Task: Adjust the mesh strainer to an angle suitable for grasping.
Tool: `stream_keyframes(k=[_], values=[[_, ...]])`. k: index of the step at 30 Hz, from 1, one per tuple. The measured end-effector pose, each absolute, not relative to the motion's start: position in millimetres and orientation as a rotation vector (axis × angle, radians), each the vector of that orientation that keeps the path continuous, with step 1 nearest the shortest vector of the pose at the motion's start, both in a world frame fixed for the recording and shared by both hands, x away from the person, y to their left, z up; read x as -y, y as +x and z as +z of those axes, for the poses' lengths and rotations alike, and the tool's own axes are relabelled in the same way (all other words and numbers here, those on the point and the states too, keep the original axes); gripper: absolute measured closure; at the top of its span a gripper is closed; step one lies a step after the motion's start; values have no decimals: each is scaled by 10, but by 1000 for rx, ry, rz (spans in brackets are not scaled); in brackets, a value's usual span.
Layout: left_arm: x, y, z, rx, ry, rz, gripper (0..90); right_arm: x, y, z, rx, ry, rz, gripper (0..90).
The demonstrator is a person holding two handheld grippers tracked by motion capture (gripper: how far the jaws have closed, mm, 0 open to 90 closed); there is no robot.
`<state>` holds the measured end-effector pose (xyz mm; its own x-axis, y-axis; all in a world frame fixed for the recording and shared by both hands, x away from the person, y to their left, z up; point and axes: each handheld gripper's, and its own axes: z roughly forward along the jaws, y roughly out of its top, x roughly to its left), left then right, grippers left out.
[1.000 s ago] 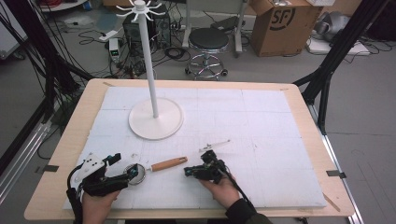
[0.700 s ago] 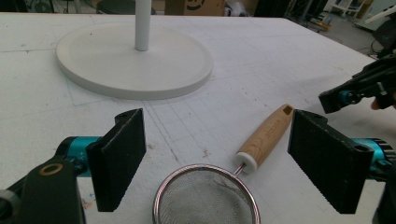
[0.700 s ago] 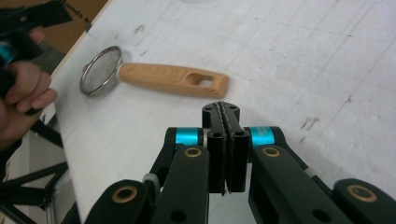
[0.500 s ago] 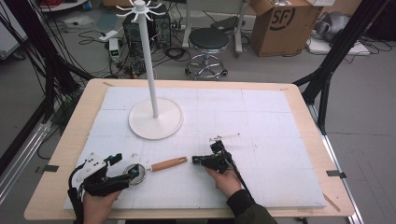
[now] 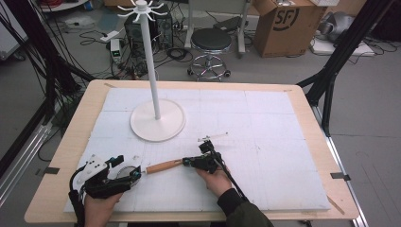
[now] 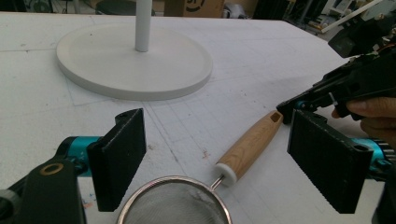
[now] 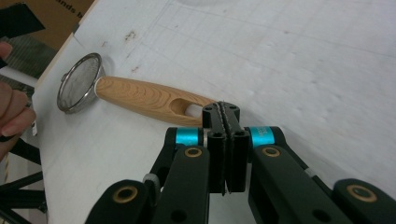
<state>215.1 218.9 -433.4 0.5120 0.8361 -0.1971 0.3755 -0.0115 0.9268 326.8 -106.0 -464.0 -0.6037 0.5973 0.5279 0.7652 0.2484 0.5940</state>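
Strainer (image 6: 196,193) between open left jaws

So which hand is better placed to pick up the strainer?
Left. Its tongs stand open around the strainer bowl's rim. The right tongs are shut, tips at the handle's far end.
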Motion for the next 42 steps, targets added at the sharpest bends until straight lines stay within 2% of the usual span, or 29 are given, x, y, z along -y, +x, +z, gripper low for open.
stream_keyframes(k=[10, 21, 23, 24, 25, 26, 27, 30, 33, 42], values=[[-2223, 2154, -4338, -1072, 1599, 499, 201, 748, 3385, -4646, 2313, -1268, -1276, 896], [-2230, 2158, -4342, -1069, 1603, 495, 204, 614, 3442, -4647, 2312, -1270, -1282, 894], [-2234, 2158, -4342, -1068, 1602, 496, 205, 682, 3417, -4617, 2315, -1290, -1322, 699], [-2236, 2158, -4342, -1071, 1600, 497, 205, 682, 3417, -4617, 2315, -1290, -1322, 699], [-2240, 2160, -4343, -1070, 1603, 497, 204, 760, 3398, -4579, 2317, -1306, -1357, 550], [-2239, 2161, -4345, -1071, 1602, 496, 204, 798, 3383, -4553, 2329, -1329, -1366, 492], [-2238, 2161, -4346, -1071, 1603, 495, 204, 798, 3383, -4553, 2329, -1329, -1366, 492], [-2230, 2159, -4343, -1068, 1607, 496, 204, 921, 3356, -4486, 2328, -1352, -1398, 348], [-2217, 2159, -4344, -1068, 1612, 496, 205, 1128, 3295, -4395, 2333, -1351, -1461, 282], [-2194, 2162, -4350, -1067, 1619, 499, 205, 1768, 2974, -4247, 2367, -1319, -1656, 203]])
